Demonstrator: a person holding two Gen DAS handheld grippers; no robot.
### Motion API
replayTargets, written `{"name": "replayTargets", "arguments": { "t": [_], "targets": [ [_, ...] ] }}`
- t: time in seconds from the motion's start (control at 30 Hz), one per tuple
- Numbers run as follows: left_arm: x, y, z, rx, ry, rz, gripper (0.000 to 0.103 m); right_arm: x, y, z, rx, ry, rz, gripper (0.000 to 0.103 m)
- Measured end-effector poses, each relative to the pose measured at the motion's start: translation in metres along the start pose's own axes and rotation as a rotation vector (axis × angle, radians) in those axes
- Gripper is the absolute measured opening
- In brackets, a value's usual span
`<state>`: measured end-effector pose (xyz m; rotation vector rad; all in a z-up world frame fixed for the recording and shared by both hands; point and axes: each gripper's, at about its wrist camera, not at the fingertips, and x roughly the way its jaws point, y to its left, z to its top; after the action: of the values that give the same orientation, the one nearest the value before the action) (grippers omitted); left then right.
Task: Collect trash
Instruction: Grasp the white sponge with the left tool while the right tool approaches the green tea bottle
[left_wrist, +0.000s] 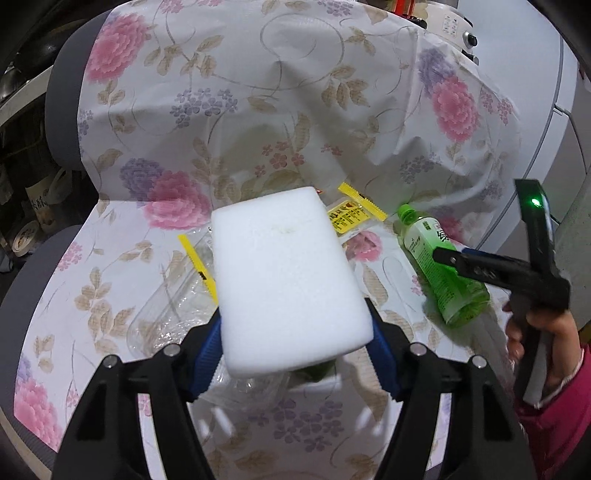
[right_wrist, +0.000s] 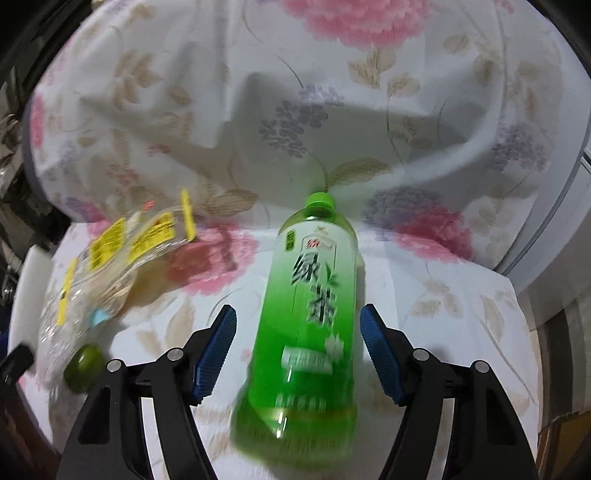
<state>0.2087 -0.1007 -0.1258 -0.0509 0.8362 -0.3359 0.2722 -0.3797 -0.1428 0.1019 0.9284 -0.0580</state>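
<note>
My left gripper (left_wrist: 295, 328) is shut on a white foam block (left_wrist: 286, 280) and holds it above the seat. Below it lie a clear plastic tray (left_wrist: 173, 314) and a yellow-edged wrapper (left_wrist: 347, 214). A green tea bottle (right_wrist: 308, 325) lies on the floral cover, cap pointing away. My right gripper (right_wrist: 297, 350) is open, its blue pads on either side of the bottle's body, not touching it. The bottle (left_wrist: 439, 266) and the right gripper (left_wrist: 443, 256) also show in the left wrist view. Clear wrappers with yellow labels (right_wrist: 122, 254) and a green cap (right_wrist: 83, 367) lie left of the bottle.
The trash lies on a chair seat under a floral cloth (left_wrist: 258, 92) that rises up the backrest. A white basket rim (left_wrist: 317, 386) shows under the foam block. A white appliance (left_wrist: 535, 110) stands at the right. Dark shelves (left_wrist: 22, 184) are at the left.
</note>
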Motion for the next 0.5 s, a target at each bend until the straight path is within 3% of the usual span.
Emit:
{"name": "replayTargets", "arguments": {
  "t": [0.23, 0.3, 0.5],
  "targets": [
    [0.005, 0.002, -0.002, -0.008, 0.006, -0.015, 0.068, 0.026, -0.004, 0.018, 0.030, 0.105, -0.035, 0.069],
    [0.005, 0.002, -0.003, -0.012, 0.012, -0.020, 0.068, 0.032, -0.007, 0.019, 0.051, 0.135, -0.032, 0.058],
    [0.001, -0.004, -0.008, -0.005, 0.014, -0.026, 0.068, 0.015, -0.001, 0.013, 0.026, 0.093, -0.038, 0.056]
  ]
}}
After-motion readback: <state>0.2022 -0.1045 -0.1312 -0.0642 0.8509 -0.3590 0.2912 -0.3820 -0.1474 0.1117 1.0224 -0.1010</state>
